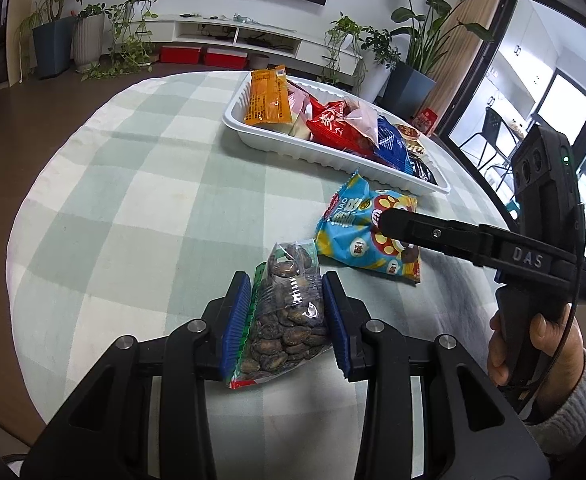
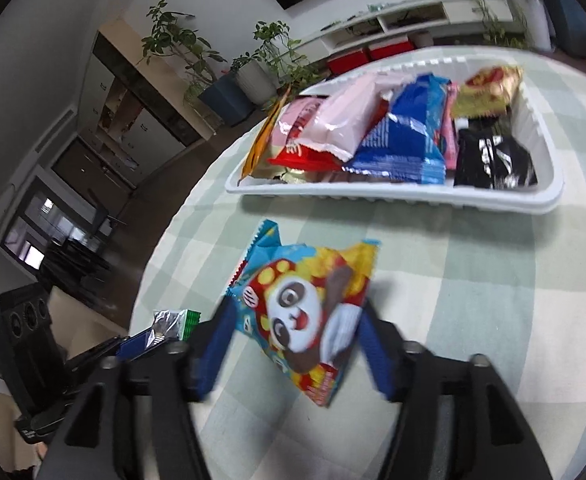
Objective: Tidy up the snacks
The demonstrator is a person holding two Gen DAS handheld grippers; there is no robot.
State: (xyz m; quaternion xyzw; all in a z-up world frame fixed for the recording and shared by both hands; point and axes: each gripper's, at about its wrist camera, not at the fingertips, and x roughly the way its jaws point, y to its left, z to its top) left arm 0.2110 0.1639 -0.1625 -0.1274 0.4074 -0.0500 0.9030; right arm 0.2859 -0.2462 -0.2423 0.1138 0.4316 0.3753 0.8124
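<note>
My left gripper is shut on a clear bag of dark seeds, its blue pads pressing both sides just above the checked tablecloth. My right gripper stands open around a blue and yellow panda snack packet that lies on the cloth; the pads do not touch it. In the left wrist view the right gripper reaches over that packet. A white tray at the back holds several snack packets; it also shows in the right wrist view. The seed bag's end shows at the left.
The round table carries a green and white checked cloth. The tray sits near its far right edge. Beyond the table are potted plants, a low white TV cabinet and glass doors at the right.
</note>
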